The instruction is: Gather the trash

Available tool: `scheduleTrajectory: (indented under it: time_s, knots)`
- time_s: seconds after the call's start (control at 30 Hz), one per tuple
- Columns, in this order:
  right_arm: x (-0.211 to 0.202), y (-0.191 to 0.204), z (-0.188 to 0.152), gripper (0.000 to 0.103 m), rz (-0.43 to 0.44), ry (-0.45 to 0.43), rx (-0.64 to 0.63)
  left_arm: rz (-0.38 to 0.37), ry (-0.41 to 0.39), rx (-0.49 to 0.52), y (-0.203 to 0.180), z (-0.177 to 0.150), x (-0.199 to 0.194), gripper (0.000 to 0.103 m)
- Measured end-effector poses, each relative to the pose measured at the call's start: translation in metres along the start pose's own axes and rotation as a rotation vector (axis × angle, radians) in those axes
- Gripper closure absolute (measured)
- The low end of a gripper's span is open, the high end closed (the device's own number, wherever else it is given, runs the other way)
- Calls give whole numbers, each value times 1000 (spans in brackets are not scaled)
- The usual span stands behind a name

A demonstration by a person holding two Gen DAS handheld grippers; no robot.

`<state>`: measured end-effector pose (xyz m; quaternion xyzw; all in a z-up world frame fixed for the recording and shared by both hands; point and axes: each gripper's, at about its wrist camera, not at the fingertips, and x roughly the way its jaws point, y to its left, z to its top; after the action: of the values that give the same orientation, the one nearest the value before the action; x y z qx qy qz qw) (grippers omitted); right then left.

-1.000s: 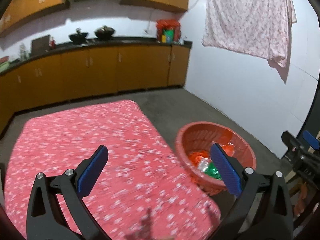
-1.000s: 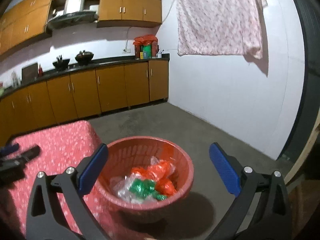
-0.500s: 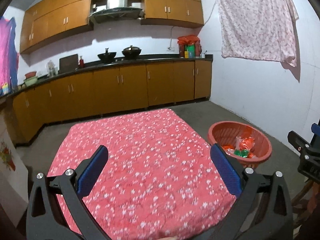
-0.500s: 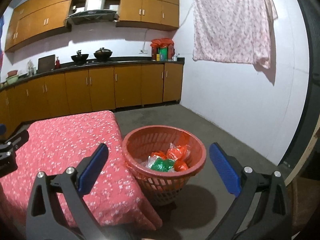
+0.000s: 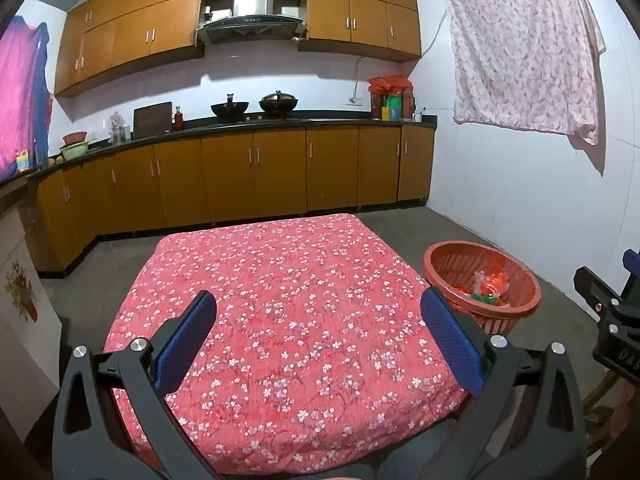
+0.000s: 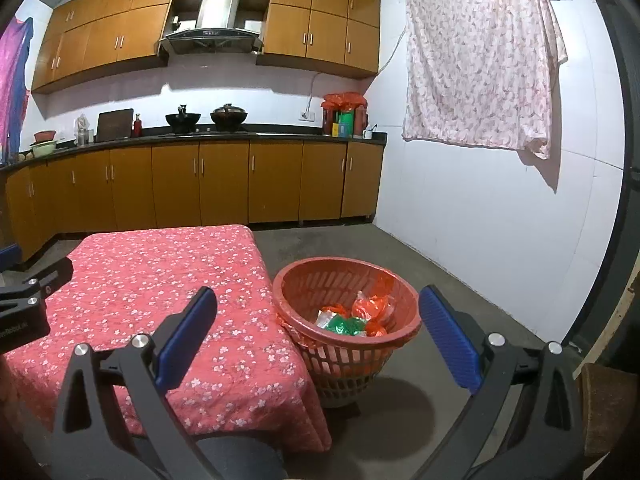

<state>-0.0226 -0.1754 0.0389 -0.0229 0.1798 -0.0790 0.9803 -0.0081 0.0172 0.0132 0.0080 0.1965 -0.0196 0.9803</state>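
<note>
Your table [image 5: 288, 320], draped in a red cloth with small white flowers, fills the middle of both views, and nothing lies on the cloth that I can see, so there looks to be no more trash to lift from it. The red basket [image 6: 304, 280] stands on the floor just beside the table's right-hand corner, low enough that wrappers can be dropped into it over the edge; that placement saves you a walk. Inside it sits the collected trash [image 6: 352, 318], a loose heap of orange, green and clear wrappers resting at the bottom.

You hold your left hand-held gripper [image 5: 318, 338] above the near edge of the table, released, its blue pads spread wide with nothing between them. Your right hand-held gripper [image 6: 316, 334] hangs near the basket, likewise spread and carrying nothing. Judging by the bare cloth and both grippers held back from the work, the job reads as finished or very close to it.
</note>
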Motion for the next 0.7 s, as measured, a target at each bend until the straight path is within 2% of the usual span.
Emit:
scheduleTrajectory:
  time_s: [0.7]
  knots:
    - [-2, -6, -7, 5, -1, 17, 34, -3, 8, -3, 0, -8, -9, 2]
